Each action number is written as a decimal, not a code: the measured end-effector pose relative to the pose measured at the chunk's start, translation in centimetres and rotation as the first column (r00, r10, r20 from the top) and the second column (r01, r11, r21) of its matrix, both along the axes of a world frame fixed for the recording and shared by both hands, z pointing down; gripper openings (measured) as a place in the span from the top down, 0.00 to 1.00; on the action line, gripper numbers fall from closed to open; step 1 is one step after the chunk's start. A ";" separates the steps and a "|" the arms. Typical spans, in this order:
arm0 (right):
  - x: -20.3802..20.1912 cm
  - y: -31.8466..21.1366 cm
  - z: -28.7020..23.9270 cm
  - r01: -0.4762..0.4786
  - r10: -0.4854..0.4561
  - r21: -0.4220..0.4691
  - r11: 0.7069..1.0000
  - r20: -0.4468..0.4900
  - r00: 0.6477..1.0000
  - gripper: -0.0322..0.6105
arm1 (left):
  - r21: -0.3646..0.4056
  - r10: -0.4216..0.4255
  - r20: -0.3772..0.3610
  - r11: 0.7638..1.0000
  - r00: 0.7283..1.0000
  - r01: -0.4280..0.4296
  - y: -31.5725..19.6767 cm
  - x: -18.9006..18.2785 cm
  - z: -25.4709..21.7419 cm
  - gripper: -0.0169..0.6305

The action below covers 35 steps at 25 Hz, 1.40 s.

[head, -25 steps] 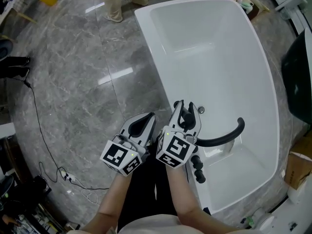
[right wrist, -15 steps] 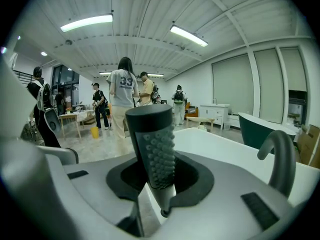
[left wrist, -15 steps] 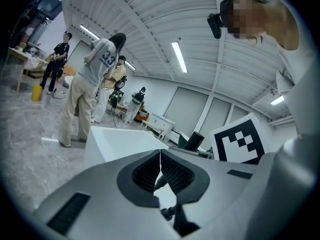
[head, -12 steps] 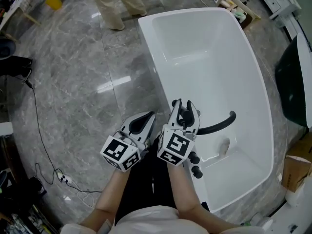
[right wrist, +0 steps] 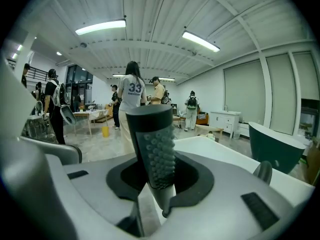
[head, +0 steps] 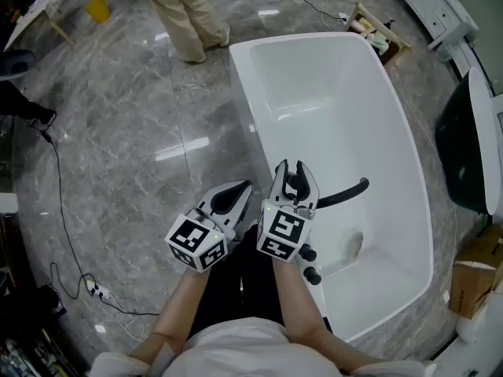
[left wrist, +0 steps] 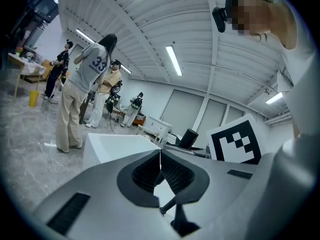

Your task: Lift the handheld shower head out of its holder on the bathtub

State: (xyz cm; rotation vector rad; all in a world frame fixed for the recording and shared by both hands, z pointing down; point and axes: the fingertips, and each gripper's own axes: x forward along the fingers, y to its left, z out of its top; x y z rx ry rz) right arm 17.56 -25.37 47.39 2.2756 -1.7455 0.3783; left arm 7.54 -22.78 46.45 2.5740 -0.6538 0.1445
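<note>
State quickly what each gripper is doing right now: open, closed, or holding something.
Left gripper: closed, empty.
Right gripper: closed on the shower head.

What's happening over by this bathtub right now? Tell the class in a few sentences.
A person stands beside a white bathtub with a gripper in each hand. The right gripper is clamped on the black handheld shower head, which stands upright between its jaws over the tub's near rim. The left gripper is shut and empty beside it.
</note>
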 end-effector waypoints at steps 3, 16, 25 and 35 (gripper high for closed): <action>-0.1 0.2 -0.8 0.016 -0.016 -0.001 1.000 -0.011 1.000 0.77 | 0.006 0.005 0.000 1.000 1.000 -0.005 0.2 -0.2 -0.8 0.96; -1.3 -0.5 -6.0 0.138 -0.137 0.031 0.990 -0.034 0.990 0.77 | 0.060 0.036 0.017 0.998 0.999 -0.036 0.1 -1.1 -3.9 0.96; -2.0 -0.3 -10.6 0.242 -0.239 0.066 0.968 -0.050 0.970 0.77 | 0.088 0.029 0.003 0.996 1.000 -0.029 0.0 -1.8 -6.2 0.96; -3.3 -0.2 -14.6 0.343 -0.338 0.086 0.935 -0.066 0.939 0.77 | 0.132 0.019 -0.027 0.991 0.999 -0.015 -0.5 -2.9 -9.1 0.96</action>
